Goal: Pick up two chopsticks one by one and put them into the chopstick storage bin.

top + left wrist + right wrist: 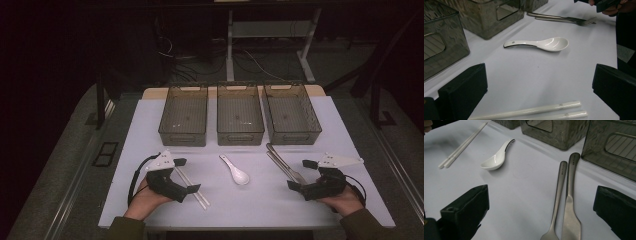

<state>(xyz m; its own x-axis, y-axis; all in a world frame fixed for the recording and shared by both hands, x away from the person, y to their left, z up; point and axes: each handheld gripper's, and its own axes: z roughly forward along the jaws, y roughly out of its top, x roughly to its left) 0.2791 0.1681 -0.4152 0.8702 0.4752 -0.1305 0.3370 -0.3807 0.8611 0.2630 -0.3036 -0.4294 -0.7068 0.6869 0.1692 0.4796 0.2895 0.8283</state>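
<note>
Forearms and hands enter the high view at six o'clock, where we hold the left gripper (186, 175) over the white chopsticks (192, 188) at seven o'clock and the right gripper (299, 175) beside the metal fork (286, 165) and knife (277, 156) at five o'clock; the white spoon (235, 170) lies between them, and three bins (239, 116) stand at twelve o'clock on the table (150, 125).

Left gripper view: black jaws spread wide and empty, chopsticks (534, 111) at six o'clock between them, spoon (541, 44) at twelve.

Right gripper view: jaws likewise wide and empty, fork (557, 195) and knife (571, 205) at five o'clock.

We judge a good grasp needs each gripper lowered squarely, straddling one utensil mid-length.
</note>
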